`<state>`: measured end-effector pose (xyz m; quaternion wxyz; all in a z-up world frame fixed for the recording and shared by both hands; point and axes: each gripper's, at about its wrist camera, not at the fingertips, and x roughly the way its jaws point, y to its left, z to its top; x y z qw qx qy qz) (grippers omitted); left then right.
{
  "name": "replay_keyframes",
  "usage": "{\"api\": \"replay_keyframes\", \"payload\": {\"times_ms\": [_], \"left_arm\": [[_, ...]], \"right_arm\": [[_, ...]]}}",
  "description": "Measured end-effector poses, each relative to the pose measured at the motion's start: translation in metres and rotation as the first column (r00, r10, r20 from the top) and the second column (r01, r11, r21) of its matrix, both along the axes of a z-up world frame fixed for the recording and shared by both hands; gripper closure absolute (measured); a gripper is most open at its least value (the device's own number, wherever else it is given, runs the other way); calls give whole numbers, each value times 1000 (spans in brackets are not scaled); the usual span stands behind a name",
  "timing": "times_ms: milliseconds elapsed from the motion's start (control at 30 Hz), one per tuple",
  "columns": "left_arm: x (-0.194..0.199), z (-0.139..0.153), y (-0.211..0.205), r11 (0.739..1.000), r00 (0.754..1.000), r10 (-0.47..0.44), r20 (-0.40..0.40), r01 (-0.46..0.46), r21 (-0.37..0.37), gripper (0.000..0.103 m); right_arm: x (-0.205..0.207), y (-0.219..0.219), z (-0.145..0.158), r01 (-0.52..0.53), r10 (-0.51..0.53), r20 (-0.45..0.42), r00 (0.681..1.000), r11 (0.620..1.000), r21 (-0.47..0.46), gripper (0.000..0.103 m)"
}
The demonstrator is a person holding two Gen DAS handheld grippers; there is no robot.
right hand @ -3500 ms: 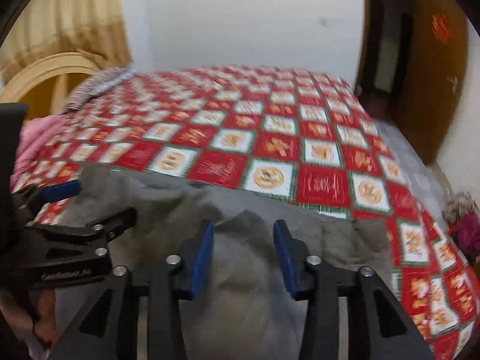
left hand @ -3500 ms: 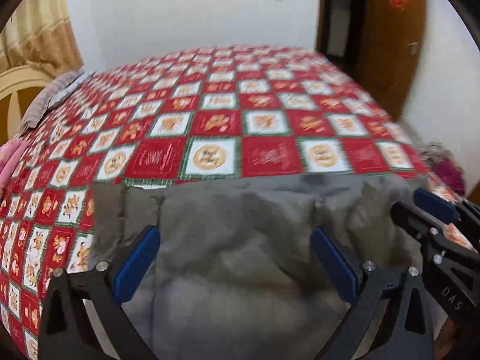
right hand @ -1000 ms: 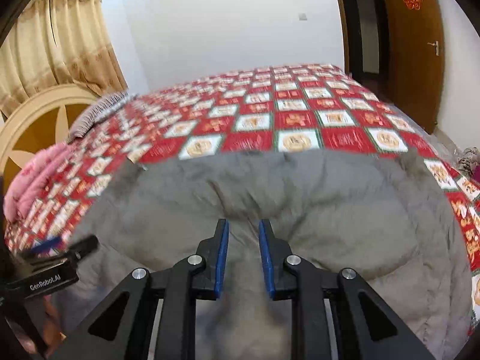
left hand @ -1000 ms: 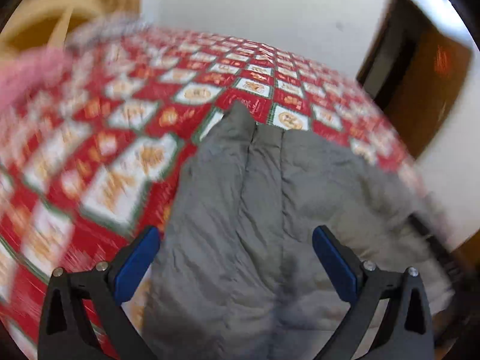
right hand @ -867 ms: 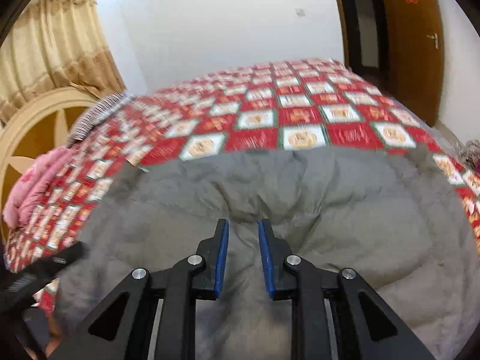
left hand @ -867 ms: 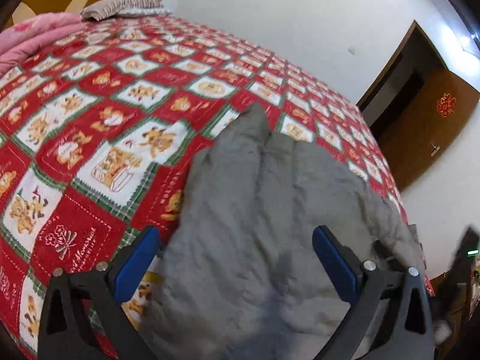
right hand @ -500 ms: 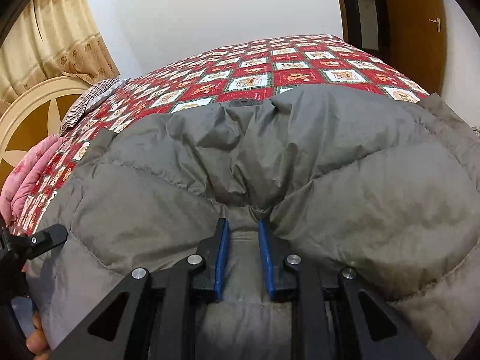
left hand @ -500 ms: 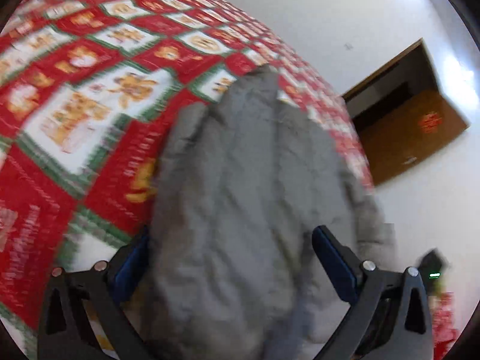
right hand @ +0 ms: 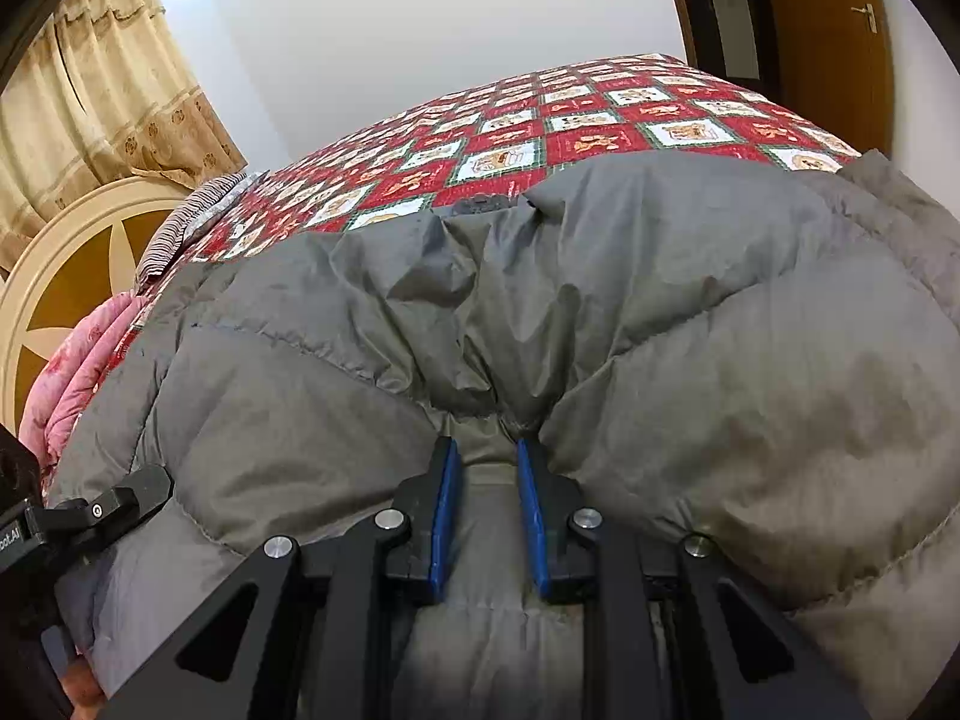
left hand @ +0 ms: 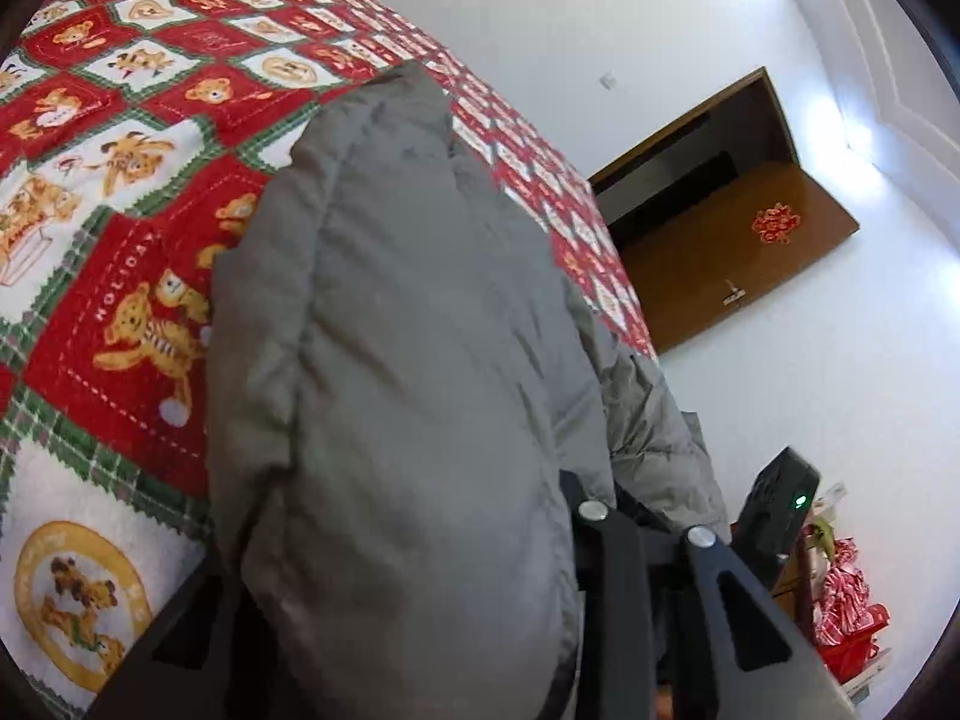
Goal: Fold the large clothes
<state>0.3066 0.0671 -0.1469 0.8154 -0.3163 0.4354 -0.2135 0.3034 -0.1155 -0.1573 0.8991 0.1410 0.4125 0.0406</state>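
Note:
A grey puffy jacket (left hand: pixel 390 300) lies on the bed's red and white teddy-bear quilt (left hand: pixel 120 120). In the left wrist view its bulging edge fills the space between the jaws of my left gripper (left hand: pixel 396 510), which are closing on it. The padding covers the blue pads. In the right wrist view the jacket (right hand: pixel 720 330) billows around my right gripper (right hand: pixel 486 450), which is shut on a pinched fold of its fabric. My left gripper (right hand: pixel 120 498) shows at that view's left edge, against the jacket's side.
A pink blanket (right hand: pixel 78 360), a striped pillow (right hand: pixel 180 228) and a round cream headboard (right hand: pixel 66 252) lie at the bed's left end. A brown door (left hand: pixel 738 252) stands open beyond the bed. A red patterned bag (left hand: pixel 846 606) sits on the floor.
My left gripper tipped down and rolled, and its jaws went from wide open to narrow around the jacket's edge. My right gripper sank lower with its fold still pinched.

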Motion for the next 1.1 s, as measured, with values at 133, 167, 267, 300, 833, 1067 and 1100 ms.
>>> {"api": "replay_keyframes", "payload": {"times_ms": [133,167,267,300,833,1067,1100], "left_arm": [[1,-2,1,1000,1000,6,-15,-5,30,66],[0,-4,6,999,1000,7,-14,-6,33,64],[-1,-8,13,999,1000,14,-23,-13,33,55],[-1,-7,15,999,1000,16,-22,-15,36,50],[1,47,-8,999,984,-40,171,45,-26,82],[-7,60,-15,995,970,-94,226,95,5,82],[-8,61,-13,995,969,-98,227,99,9,82]], "right_arm": [[11,-2,35,6,-6,10,1000,1000,-10,82],[15,-2,46,16,-15,42,999,1000,-25,82],[50,1,48,-23,23,-7,1000,999,-30,82],[62,1,38,-30,28,-60,998,999,-35,82],[67,-4,-11,-16,20,-75,997,998,61,83],[48,8,-11,-4,11,-72,997,996,93,83],[44,10,-11,-1,9,-72,997,995,100,83]]}}
